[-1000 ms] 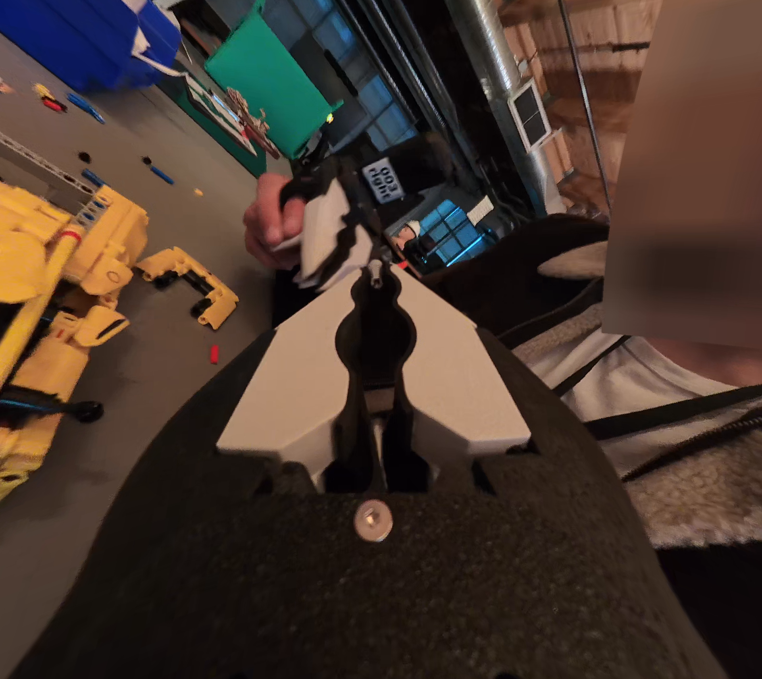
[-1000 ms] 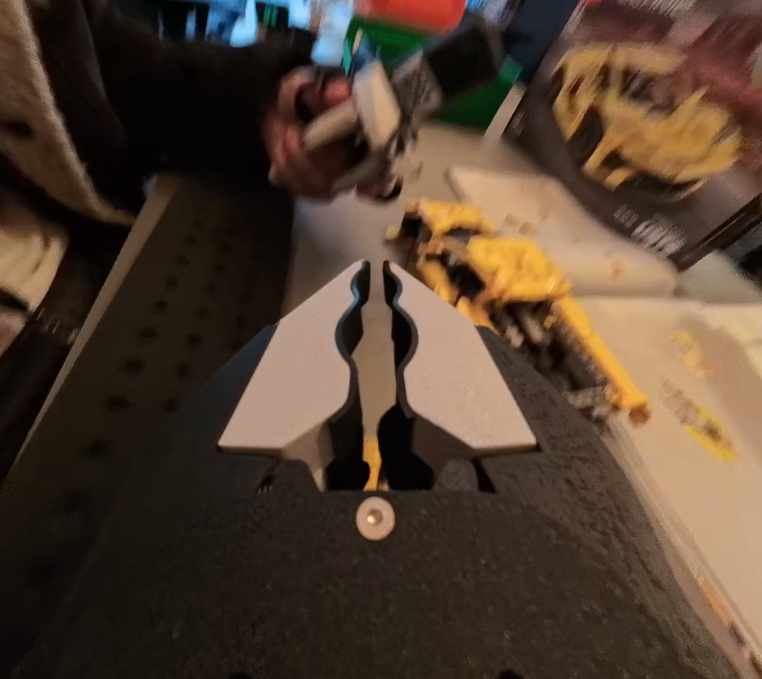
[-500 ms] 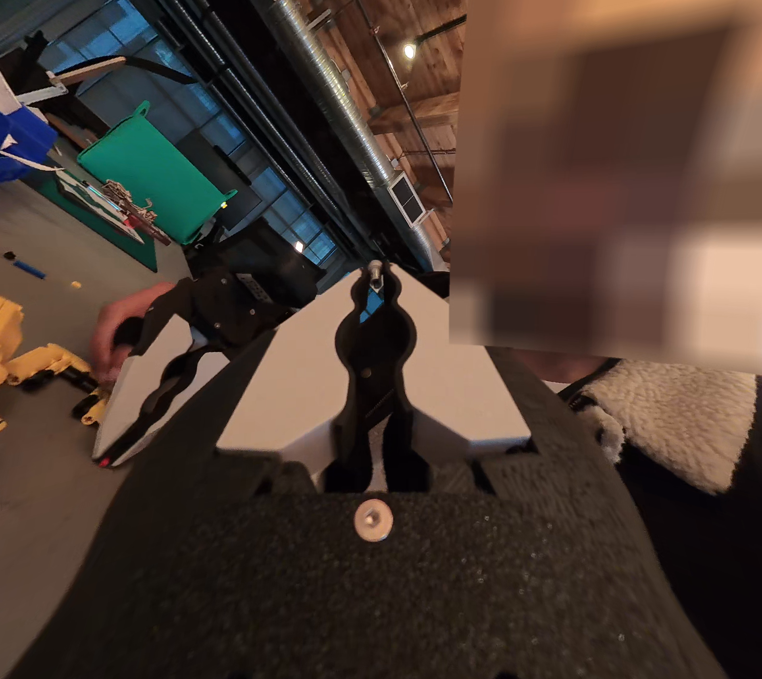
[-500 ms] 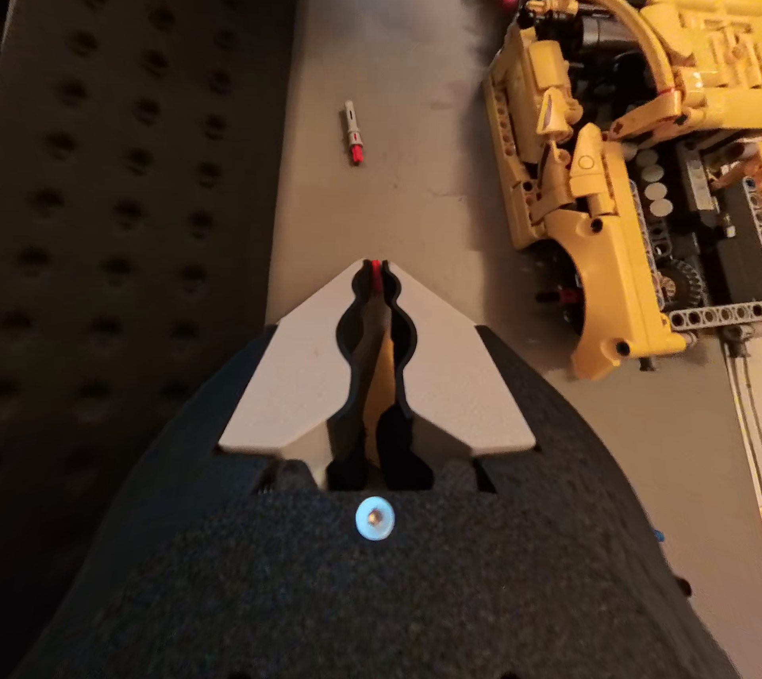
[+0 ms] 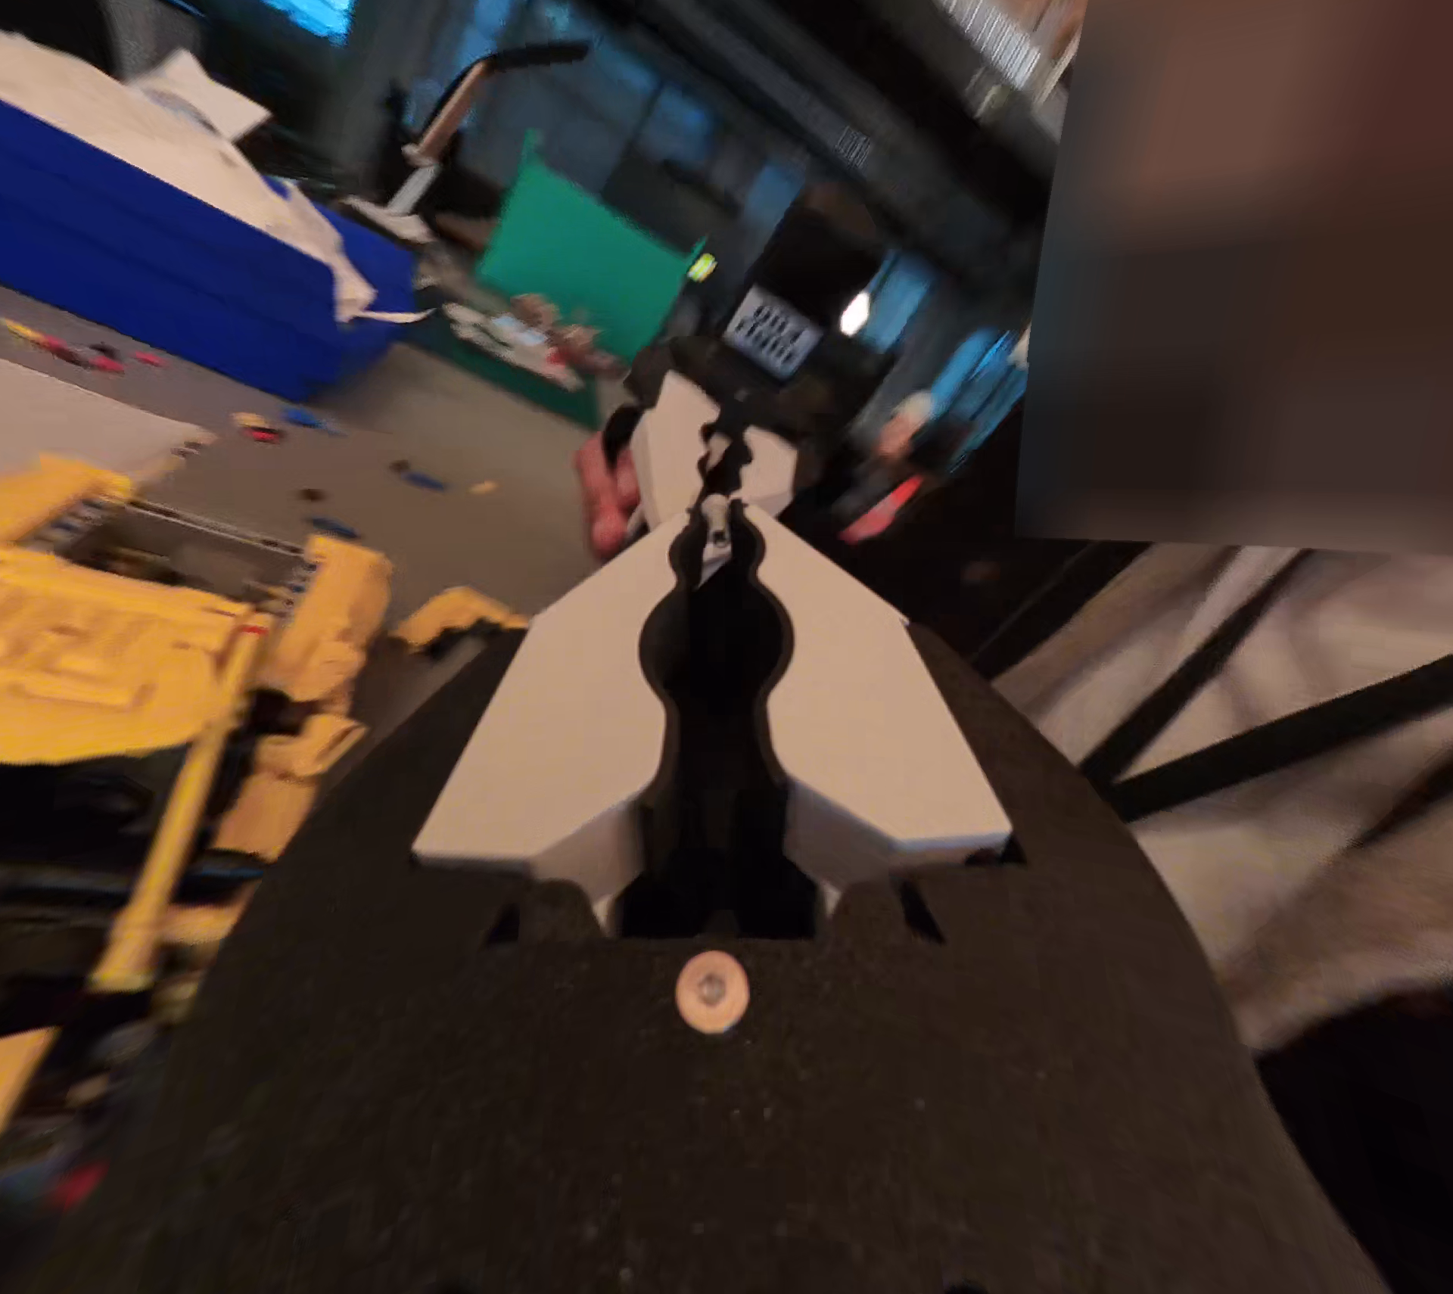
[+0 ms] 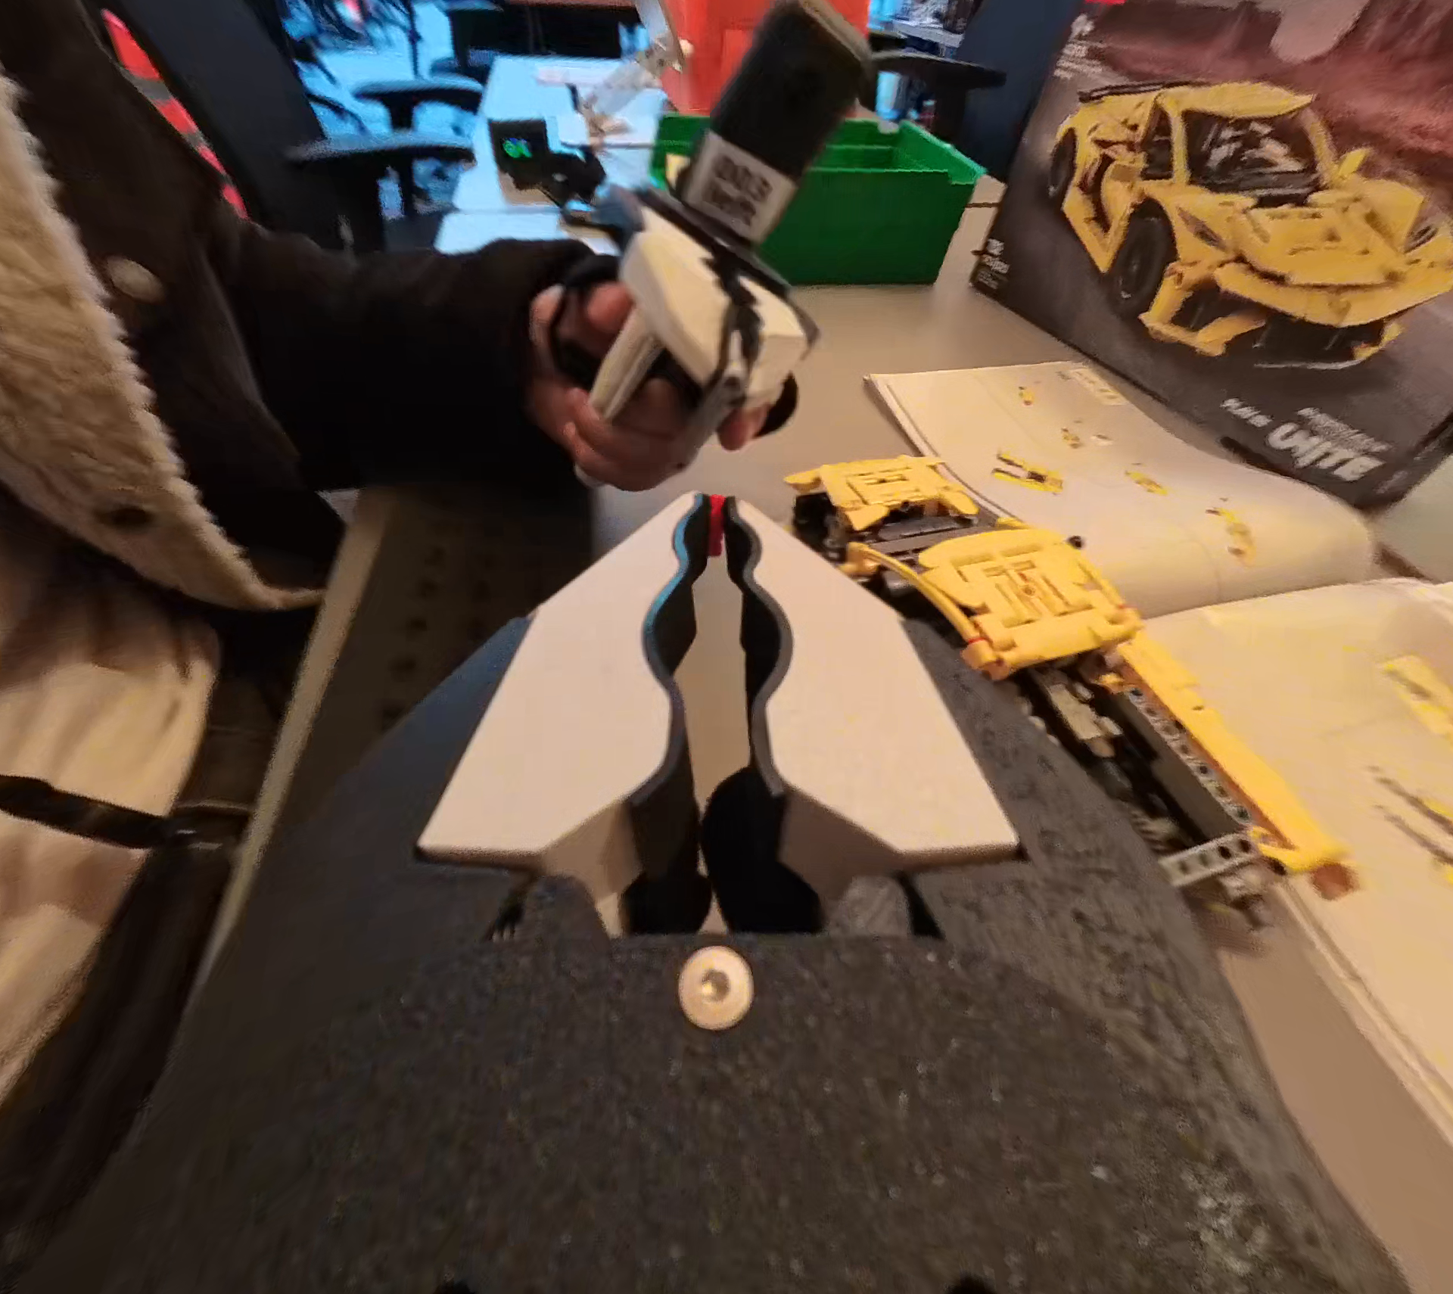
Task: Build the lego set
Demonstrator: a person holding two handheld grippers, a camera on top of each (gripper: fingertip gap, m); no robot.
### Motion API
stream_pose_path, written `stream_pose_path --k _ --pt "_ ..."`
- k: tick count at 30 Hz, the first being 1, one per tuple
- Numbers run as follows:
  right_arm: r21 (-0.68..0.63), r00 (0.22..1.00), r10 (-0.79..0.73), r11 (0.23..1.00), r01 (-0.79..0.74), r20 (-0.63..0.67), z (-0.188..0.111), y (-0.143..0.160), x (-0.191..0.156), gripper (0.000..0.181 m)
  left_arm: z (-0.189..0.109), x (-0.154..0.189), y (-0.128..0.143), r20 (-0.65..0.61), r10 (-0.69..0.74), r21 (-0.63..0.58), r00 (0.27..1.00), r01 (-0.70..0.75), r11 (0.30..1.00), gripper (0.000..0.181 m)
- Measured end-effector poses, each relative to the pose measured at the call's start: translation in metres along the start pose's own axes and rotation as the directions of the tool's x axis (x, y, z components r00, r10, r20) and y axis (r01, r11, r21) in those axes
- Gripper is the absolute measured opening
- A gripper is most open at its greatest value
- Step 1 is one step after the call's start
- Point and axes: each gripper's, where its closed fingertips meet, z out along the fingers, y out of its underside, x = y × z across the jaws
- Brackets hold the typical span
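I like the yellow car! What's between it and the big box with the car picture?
The open white instruction booklet lies between the yellow car and the box, in the right wrist view.

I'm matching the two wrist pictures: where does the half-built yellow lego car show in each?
Left wrist view: the half-built yellow lego car lies blurred at the left edge, on the grey table.
Right wrist view: it lies right of centre, beside the open white instruction booklet.
Shared landmark: the green plastic bin behind.

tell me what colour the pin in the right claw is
Red, pinched at the tips of the right claw. The pin shows best in the right wrist view.
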Motion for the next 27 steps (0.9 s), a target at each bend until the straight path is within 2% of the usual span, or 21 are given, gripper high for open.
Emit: stream_pose_path --k 2,3,13,18,22,24,27 --pt "-0.049 0.994 -0.107 0.993 0.105 -0.031 0.003 0.008 -0.001 0.003 0.006 -0.006 0.016 0.101 0.197 -0.125 0.975 -0.184 0.975 0.006" --pt "-0.064 0.989 -0.139 0.989 0.136 -0.048 0.003 0.010 0.000 0.003 0.008 -0.010 0.023 0.125 0.227 -0.166 0.966 -0.206 0.964 0.006" --pt "-0.132 0.975 -0.216 0.969 0.206 -0.059 0.003 0.022 0.002 0.003 0.009 -0.024 0.045 0.166 0.300 -0.304 0.939 -0.241 0.922 0.006" --pt "-0.193 0.940 -0.338 0.927 0.322 -0.051 0.005 0.031 -0.001 0.003 0.008 -0.027 0.054 0.160 0.260 -0.343 0.952 -0.194 0.919 0.006" --pt "-0.191 0.945 -0.327 0.929 0.318 -0.017 0.007 0.035 -0.005 0.003 0.008 -0.026 0.054 0.148 0.190 -0.323 0.970 -0.134 0.937 0.006" --pt "-0.264 0.957 -0.292 0.922 0.284 0.009 0.008 0.053 -0.002 0.003 0.006 -0.033 0.053 0.189 0.224 -0.340 0.956 -0.151 0.928 0.006" --pt "-0.500 0.976 -0.201 0.838 0.218 0.089 0.005 0.110 0.000 0.003 -0.001 -0.046 0.047 0.262 0.217 -0.321 0.940 -0.127 0.939 0.006"
